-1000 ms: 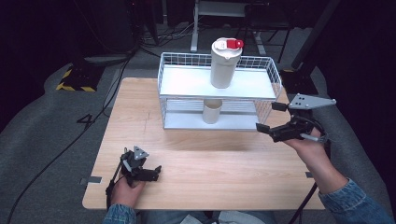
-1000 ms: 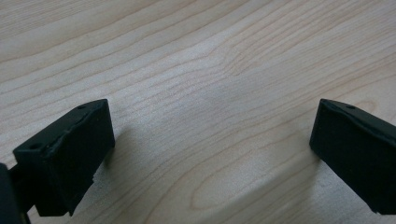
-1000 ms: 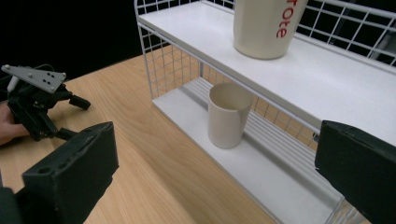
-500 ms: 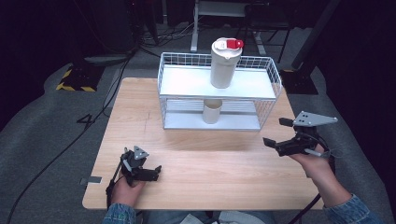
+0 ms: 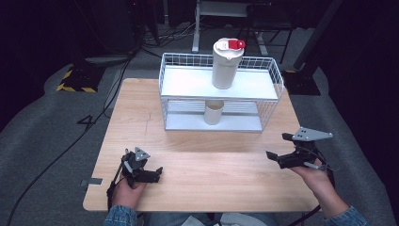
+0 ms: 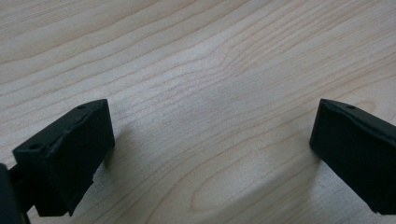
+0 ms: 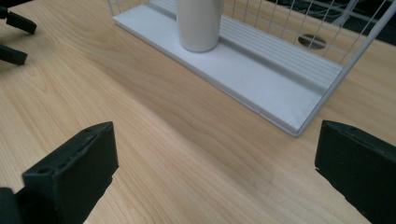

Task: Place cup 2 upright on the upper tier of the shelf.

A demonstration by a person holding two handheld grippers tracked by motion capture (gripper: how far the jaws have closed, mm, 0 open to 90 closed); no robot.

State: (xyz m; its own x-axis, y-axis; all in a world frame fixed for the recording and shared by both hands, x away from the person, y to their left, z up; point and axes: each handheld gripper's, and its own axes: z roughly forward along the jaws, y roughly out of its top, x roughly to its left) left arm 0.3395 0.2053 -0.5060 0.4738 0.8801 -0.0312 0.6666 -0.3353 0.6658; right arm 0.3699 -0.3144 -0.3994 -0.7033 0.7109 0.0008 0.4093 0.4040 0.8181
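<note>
Right hand-held gripper (image 5: 276,159): jaws spread wide, holding nothing, low over the surface (image 5: 226,165). Ahead and left of it: wire rack (image 5: 270,94); cup (image 7: 198,25) upright on the lower shelf; tall bottle (image 5: 226,63) on the shelf above. Left hand-held gripper (image 5: 153,173): released, empty, far across. Risk: a jaw may catch the rack's wire and tip the cup.

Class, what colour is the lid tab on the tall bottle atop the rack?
Red, on the bottle; clearest in the high view.

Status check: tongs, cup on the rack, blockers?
Left tongs open, resting low on the wooden table. Right tongs open, empty, facing the white wire rack. Small white cylindrical cup upright on lower shelf, untouched. Path open.
</note>
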